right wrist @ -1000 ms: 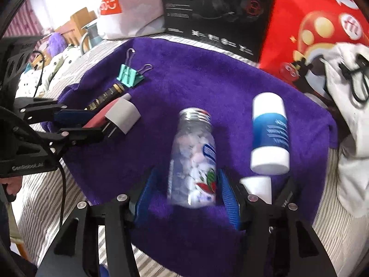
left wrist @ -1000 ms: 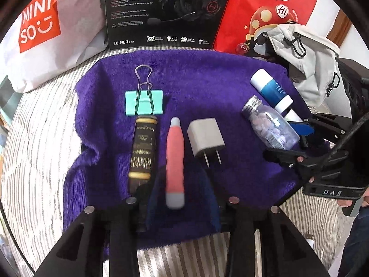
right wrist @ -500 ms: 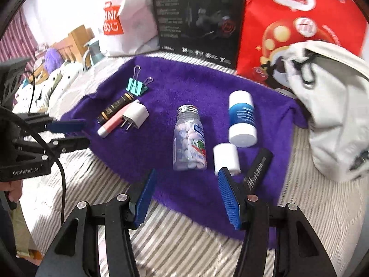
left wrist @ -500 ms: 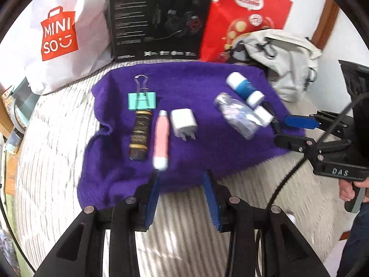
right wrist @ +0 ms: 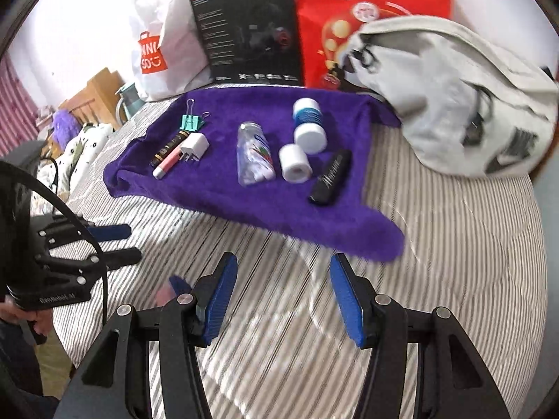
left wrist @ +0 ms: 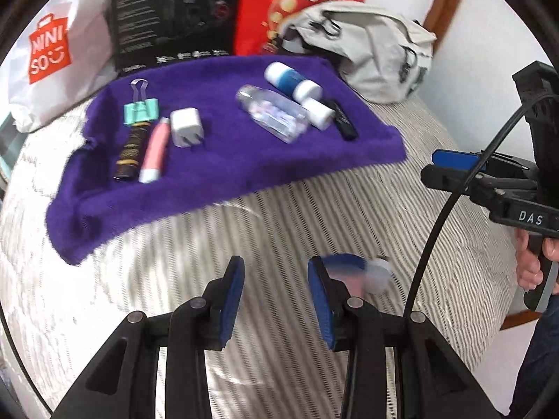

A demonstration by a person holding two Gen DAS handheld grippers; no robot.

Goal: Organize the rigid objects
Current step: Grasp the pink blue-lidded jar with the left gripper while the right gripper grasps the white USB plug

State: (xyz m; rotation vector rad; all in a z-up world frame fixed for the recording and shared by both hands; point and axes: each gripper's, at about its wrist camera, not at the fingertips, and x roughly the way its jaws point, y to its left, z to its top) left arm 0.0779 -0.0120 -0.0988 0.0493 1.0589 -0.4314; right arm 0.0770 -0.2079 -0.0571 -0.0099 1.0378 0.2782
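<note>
both hand-held grippers [left wrist: 276, 293] [right wrist: 283, 300] gape over striped bedding [right wrist: 436, 262], empty.

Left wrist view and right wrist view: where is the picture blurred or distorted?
Left wrist view: motion blur smears the striped bedding and an object beside the left gripper; fisheye bending darkens the corners. Right wrist view: purple towel fairly sharp, its near edge smeared.

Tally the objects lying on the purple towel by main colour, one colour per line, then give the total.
White: 2, charger plug and small roll
Black: 2, gold-printed tube and flat case
Teal: 1, binder clip
Pink: 1, pen
Clear: 1, pill bottle
Blue-and-white: 1, bottle
Total: 8
</note>
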